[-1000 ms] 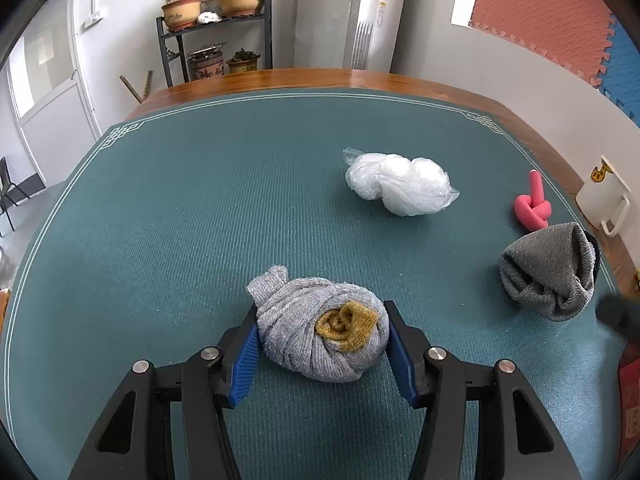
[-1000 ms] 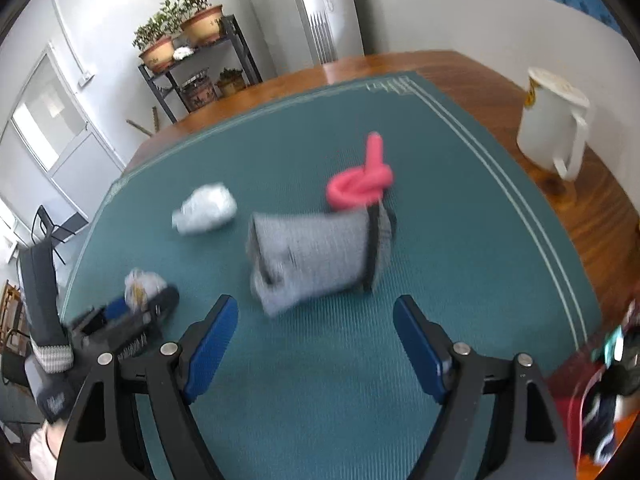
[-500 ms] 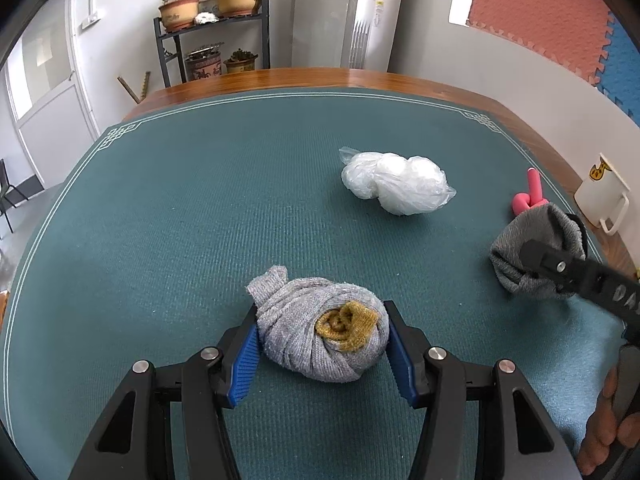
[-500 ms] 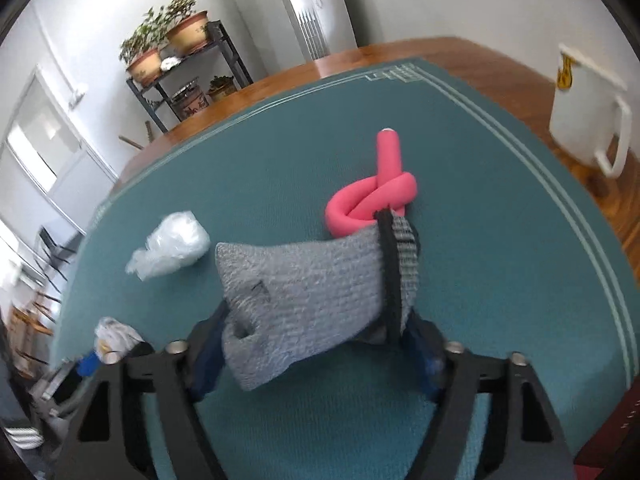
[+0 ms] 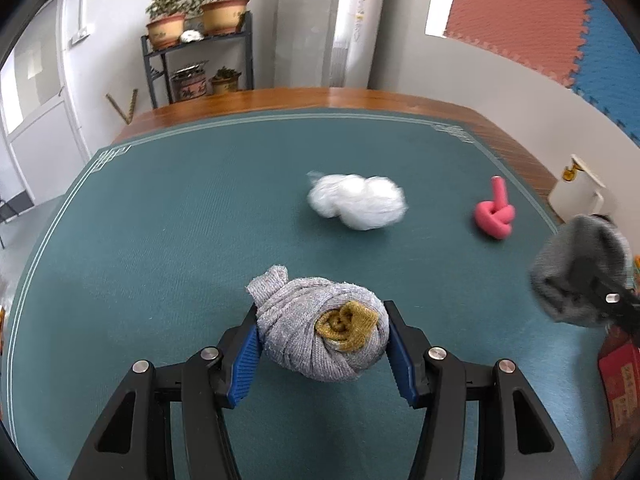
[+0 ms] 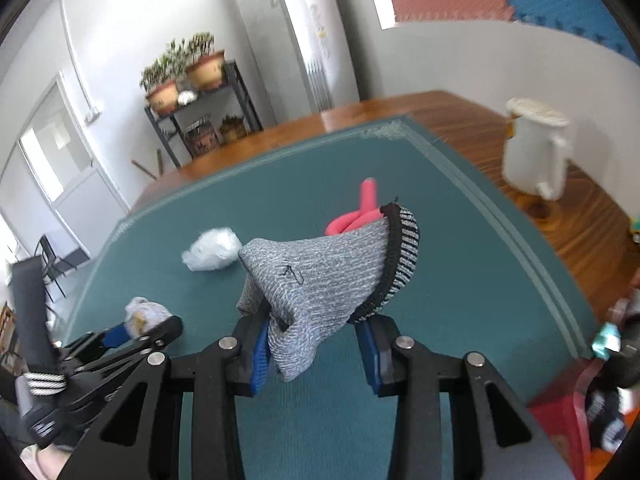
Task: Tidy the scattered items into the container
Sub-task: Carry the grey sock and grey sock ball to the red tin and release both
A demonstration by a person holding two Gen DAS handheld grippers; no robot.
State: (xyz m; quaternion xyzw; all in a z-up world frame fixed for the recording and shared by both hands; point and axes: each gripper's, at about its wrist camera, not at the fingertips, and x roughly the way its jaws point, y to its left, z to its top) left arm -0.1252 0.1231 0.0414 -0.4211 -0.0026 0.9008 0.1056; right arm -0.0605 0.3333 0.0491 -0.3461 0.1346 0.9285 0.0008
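My left gripper is shut on a rolled grey sock bundle with a mustard core, held just above the green mat. My right gripper is shut on a grey knitted glove with a black striped cuff and holds it lifted above the mat. The glove also shows at the right edge of the left wrist view, blurred. A pink knotted foam tube and a crumpled clear plastic bag lie on the mat. The left gripper and bundle show in the right wrist view.
A white pitcher stands on the wooden table edge at the right. A red container holding items sits at the lower right, also seen in the left wrist view. A plant shelf stands beyond the table.
My right gripper moved up to the grey glove, shut on it and lifted it off the mat. The left gripper stays shut on the sock bundle and has risen slightly.
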